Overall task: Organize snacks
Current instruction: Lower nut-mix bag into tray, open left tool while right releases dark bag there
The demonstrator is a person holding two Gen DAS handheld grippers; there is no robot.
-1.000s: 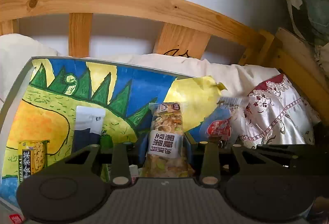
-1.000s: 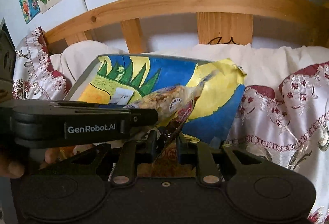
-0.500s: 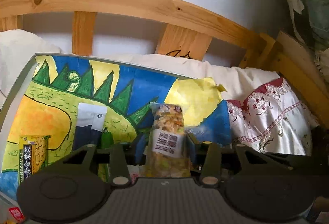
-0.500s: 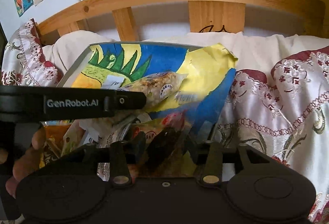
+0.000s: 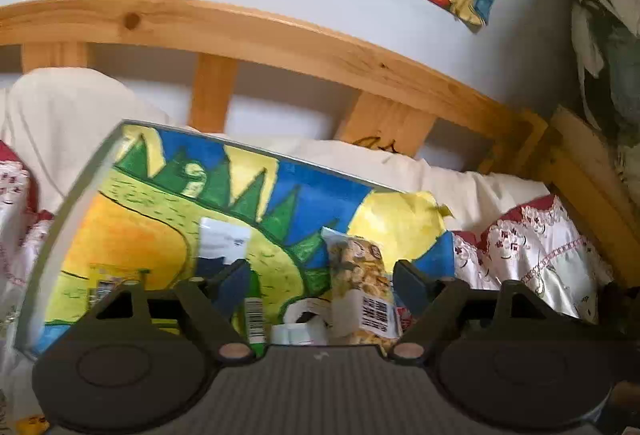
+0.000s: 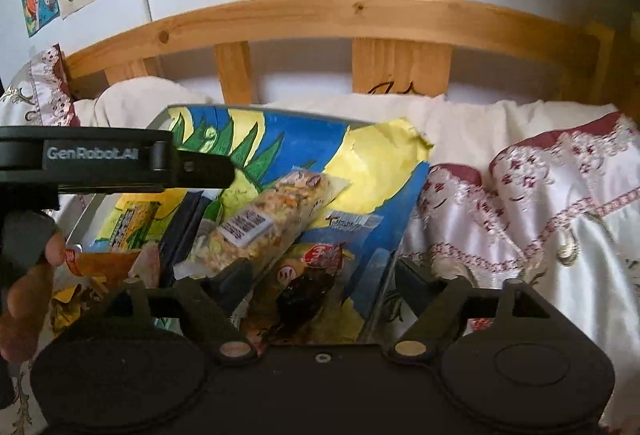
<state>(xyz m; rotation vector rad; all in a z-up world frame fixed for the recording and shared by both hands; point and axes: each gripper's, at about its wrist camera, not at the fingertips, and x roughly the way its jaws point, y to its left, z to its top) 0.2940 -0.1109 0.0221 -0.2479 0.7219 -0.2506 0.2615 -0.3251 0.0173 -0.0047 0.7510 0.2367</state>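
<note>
Snacks: I see several packets lying on the painted board [image 5: 132, 235], which rests on the bed against the white pillow [image 5: 60, 115].
Nut bar [image 5: 362, 291]: clear wrapper with a barcode label, lying between my left jaws nearer the right finger; whether it touches that finger I cannot tell.
Left gripper [image 5: 320, 285]: jaws wide apart, clamped on nothing.
Green packet [image 5: 255, 309]: just inside the left finger of my left gripper, beside a white packet [image 5: 224, 241] farther ahead.
Yellow packet [image 5: 116, 275]: outside the left jaws, to their left.
Right gripper [image 6: 322, 277]: jaws wide apart, clamped on nothing.
Dark snack packet [image 6: 308, 283]: red logo, lying between my right jaws, partly under the nut bar [image 6: 264, 223].
Orange packet [image 6: 104, 263]: outside the right jaws, to their left, near my left hand [image 6: 24, 287].
Embroidered satin cloth [image 6: 540, 219]: beyond the right finger, beside the board's edge.
</note>
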